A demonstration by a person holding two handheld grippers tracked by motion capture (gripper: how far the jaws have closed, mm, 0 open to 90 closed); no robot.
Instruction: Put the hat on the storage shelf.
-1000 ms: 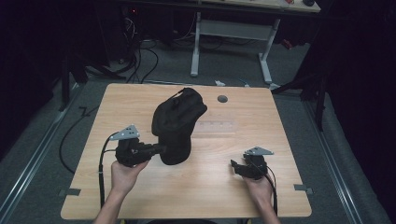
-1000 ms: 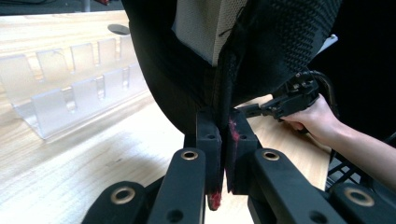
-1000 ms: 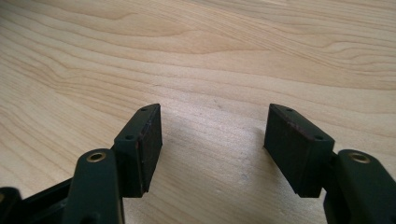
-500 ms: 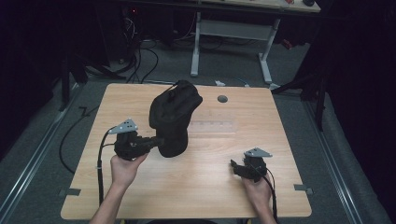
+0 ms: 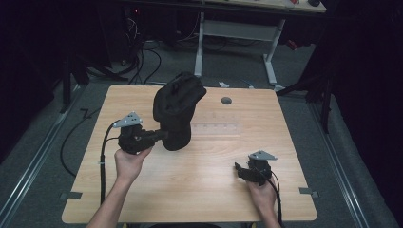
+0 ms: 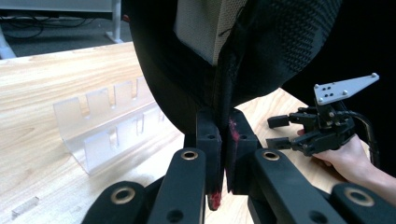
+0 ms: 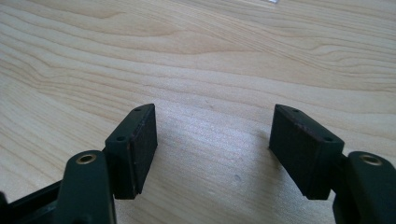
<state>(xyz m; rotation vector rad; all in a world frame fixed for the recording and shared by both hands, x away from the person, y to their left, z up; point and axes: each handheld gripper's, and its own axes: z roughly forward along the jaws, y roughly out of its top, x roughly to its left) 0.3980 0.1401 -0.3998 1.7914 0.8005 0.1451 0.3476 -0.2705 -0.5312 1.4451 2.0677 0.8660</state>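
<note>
Lift under way: left gripper (image 5: 159, 136) fingers clamped on bag (image 5: 177, 109) hem, at ten o'clock of worktop (image 5: 209, 190). Right gripper (image 5: 240, 170) fingers apart, empty, at five o'clock. Next, probably: reach over, grip other edge.

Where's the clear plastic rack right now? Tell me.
High view: the clear plastic rack lies mid-table, just right of the black bag pinched by the left gripper.
</note>
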